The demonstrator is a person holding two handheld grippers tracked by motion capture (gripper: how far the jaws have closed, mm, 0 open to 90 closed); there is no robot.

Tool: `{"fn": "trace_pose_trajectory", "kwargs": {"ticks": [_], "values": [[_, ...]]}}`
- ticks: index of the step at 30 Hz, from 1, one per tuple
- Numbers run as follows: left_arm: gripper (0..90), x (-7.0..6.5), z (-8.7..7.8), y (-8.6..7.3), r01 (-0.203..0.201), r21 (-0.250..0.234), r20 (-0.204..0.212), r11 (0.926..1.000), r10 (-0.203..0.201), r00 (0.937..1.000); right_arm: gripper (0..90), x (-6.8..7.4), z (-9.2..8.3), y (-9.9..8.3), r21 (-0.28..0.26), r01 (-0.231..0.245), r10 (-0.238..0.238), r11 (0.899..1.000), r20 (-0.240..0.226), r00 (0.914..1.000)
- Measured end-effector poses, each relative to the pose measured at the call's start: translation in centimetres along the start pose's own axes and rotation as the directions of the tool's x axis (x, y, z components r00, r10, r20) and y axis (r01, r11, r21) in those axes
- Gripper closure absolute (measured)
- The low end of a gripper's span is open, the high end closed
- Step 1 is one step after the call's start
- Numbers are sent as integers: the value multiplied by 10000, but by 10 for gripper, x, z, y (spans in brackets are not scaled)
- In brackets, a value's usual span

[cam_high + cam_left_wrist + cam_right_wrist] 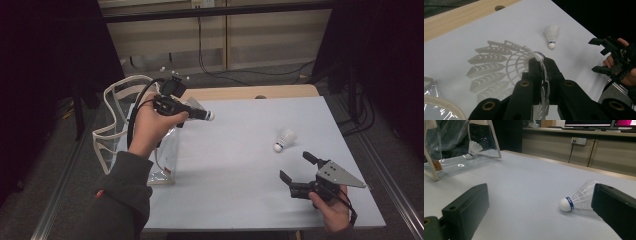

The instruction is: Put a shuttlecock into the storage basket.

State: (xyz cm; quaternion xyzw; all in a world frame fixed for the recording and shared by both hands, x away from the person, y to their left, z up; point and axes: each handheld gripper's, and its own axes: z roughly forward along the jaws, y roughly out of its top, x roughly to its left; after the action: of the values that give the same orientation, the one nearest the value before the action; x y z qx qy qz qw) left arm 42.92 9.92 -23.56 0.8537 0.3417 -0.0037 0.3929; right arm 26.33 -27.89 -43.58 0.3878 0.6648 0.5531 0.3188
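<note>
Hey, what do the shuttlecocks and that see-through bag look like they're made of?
Shuttlecock on the table: white translucent skirt with moulded ribs, likely plastic; smooth white rounded head, material unclear, with a blue band. Shuttlecock in the left gripper: the same ribbed skirt, pinched flat between its fingers. Bag: glossy clear film, probably vinyl, with reflections, and cream fabric-looking edging.

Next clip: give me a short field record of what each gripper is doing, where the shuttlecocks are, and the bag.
left gripper: shut on a shuttlecock, held above the table beside the bag
right gripper: open, holding nothing, low over the table near the front right
loose shuttlecock: lying on its side on the table, just beyond the right gripper
bag: clear, cream trim, at the table's left edge
in bag: another shuttlecock
</note>
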Motion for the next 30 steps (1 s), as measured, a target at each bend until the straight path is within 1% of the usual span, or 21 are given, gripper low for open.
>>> {"fn": "trace_pose_trajectory", "kwargs": {"ticks": [11,12,18,24,30], "values": [[857,3,-7,4,96,-101,-86,9999,-97,9999,13,0,0,0,7,-4,4,10000,3,10000],[858,3,-7,4,159,-157,-84,9998,-160,9998,13,0,0,0,6,4,-4,10000,0,10000],[858,5,-11,6,128,-117,-150,9998,-130,9998,13,0,0,0,0,10,-10,10000,8,10000],[858,7,-14,7,309,-256,-227,9992,-315,9992,13,0,0,0,8,2,-2,10000,8,10000],[858,10,-16,7,274,-230,-324,9994,-281,9991,13,0,0,0,10,4,-4,10000,13,10000]]}}
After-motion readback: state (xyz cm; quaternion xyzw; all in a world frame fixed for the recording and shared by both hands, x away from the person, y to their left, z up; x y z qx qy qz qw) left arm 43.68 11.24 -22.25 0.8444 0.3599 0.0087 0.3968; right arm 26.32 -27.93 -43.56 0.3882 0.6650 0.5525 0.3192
